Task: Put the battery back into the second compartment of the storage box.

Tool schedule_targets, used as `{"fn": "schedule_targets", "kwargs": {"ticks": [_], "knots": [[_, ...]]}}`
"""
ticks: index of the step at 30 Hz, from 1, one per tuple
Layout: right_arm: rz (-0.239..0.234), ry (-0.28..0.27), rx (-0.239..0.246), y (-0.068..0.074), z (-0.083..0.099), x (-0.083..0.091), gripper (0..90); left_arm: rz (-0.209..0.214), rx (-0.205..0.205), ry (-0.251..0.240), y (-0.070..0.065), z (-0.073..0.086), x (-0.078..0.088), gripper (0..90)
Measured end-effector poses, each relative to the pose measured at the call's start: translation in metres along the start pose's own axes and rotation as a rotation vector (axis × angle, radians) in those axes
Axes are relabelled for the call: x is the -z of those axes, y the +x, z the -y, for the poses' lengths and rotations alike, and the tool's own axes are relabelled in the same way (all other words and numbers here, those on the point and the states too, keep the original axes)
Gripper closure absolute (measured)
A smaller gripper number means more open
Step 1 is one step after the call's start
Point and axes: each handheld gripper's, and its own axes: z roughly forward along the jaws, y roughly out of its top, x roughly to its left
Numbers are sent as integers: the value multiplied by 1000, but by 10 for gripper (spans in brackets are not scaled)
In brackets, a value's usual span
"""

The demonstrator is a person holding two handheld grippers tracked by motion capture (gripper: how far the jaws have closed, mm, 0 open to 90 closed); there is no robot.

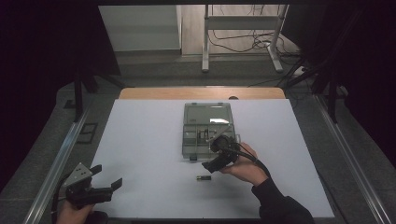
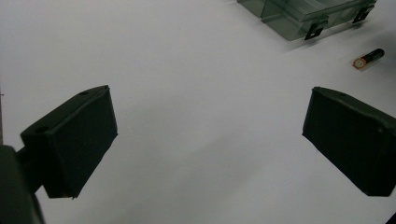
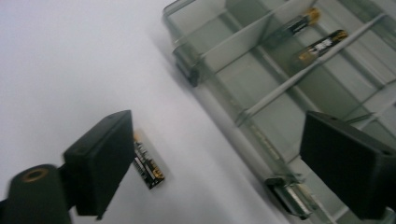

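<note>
White worktop carries a small, light, smooth battery (image 1: 202, 178) near its front edge, best pinched across its round middle; right gripper (image 1: 208, 168), wide open and empty, hangs just above it.

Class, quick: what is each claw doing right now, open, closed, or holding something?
Left claw: open, holding nothing, over bare table.
Right claw: open, holding nothing, a battery beside one jaw.

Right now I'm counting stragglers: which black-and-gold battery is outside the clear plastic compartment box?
The battery lying on the white table, beside the right gripper's jaw; the two others lie inside the box.
</note>
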Motion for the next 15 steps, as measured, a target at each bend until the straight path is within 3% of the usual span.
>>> {"fn": "schedule_targets", "kwargs": {"ticks": [15], "knots": [[-92, 80, 112, 25, 13, -22, 447, 1, -10, 1, 0, 0, 1, 34]]}}
